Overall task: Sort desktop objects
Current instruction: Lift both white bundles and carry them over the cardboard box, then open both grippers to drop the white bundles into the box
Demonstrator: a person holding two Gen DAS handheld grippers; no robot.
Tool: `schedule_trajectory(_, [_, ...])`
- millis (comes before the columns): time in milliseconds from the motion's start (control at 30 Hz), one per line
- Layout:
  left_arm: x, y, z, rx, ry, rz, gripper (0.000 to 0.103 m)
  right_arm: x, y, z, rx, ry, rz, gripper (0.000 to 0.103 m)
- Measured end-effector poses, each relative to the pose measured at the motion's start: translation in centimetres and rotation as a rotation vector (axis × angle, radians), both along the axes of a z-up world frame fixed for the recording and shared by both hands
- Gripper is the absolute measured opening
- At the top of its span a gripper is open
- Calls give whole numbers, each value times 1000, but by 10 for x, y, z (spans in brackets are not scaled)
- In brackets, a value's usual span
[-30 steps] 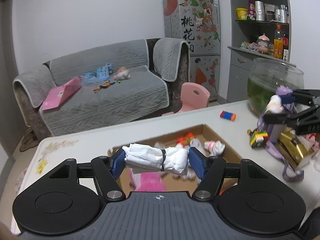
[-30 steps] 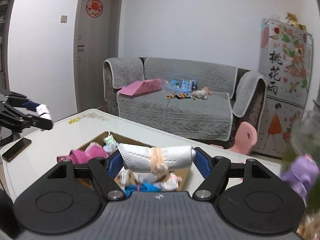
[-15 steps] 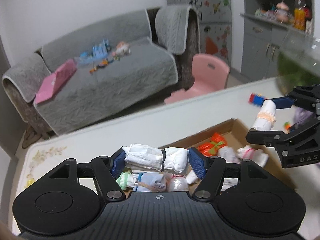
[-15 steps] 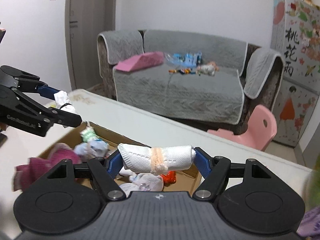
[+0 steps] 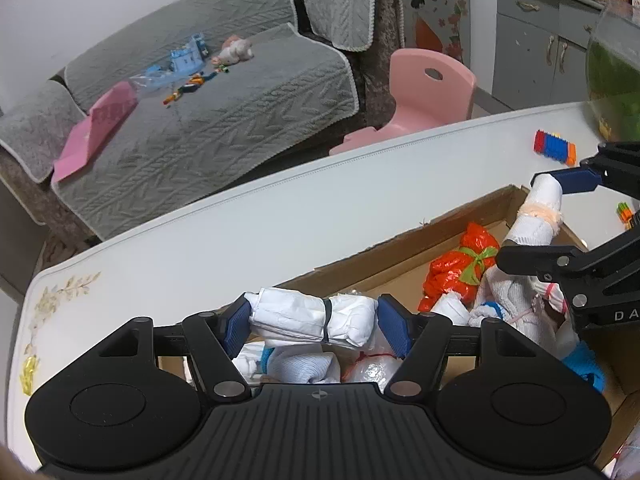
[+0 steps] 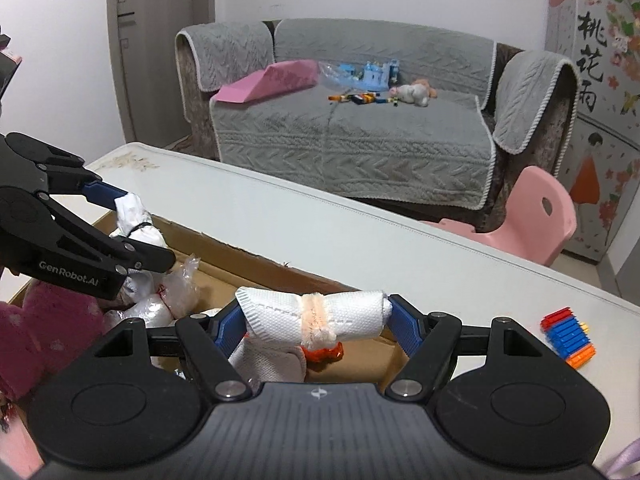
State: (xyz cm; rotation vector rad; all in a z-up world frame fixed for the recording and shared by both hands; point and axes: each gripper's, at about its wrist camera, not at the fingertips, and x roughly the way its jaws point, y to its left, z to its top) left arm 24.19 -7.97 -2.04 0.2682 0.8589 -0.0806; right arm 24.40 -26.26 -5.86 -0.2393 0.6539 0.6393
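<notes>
My left gripper (image 5: 314,322) clamps a soft white bundle (image 5: 312,318) endwise at lower centre; right gripper (image 6: 316,320) likewise clamps a towel roll (image 6: 316,314). Both bundles look light and compressible.

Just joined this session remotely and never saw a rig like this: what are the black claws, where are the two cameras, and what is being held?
They are hand-held grippers, one per hand, each with a fisheye camera looking along its fingers. The left gripper is shut on a white bundle with a black band. The right gripper is shut on a white cloth roll with a peach tie. Both are above a cardboard box of bundles on the white table, where a toy brick block also lies.
</notes>
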Motion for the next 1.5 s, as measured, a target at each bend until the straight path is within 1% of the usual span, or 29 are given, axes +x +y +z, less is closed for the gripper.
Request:
schedule_trajectory(267, [2,-4,-5,7,7,-10,72,-6,-1,2,2,3,24,71])
schedule_trajectory(567, [3,-12,-7,-2,9,-42,72,1,0,5,19,5,48,71])
schedule_trajectory(767, [7,-10,-10,-45,33,-59,72,11,1,5,52,15,67,71])
schedule_trajectory(1100, [8,-9,-16,-60,60,-87,72,16,4,-4,59,34,95,71])
schedule_trajectory(1133, [8,-10,-16,-54,58,-88,73,16,4,-5,60,38,95,71])
schedule_trajectory(1200, [7,-11,-16,-48,52,-87,74,17,3,-5,60,36,94,72])
schedule_trajectory(1333, [3,-13,-12,-35,28,-84,86,15,2,-5,68,22,91,76])
schedule_trajectory(1400, [1,-11,-9,-35,15,-75,88,14,-1,-3,75,16,90,85])
schedule_trajectory(1500, [-5,-7,0,-61,8,-69,88,12,-5,2,91,6,87,86])
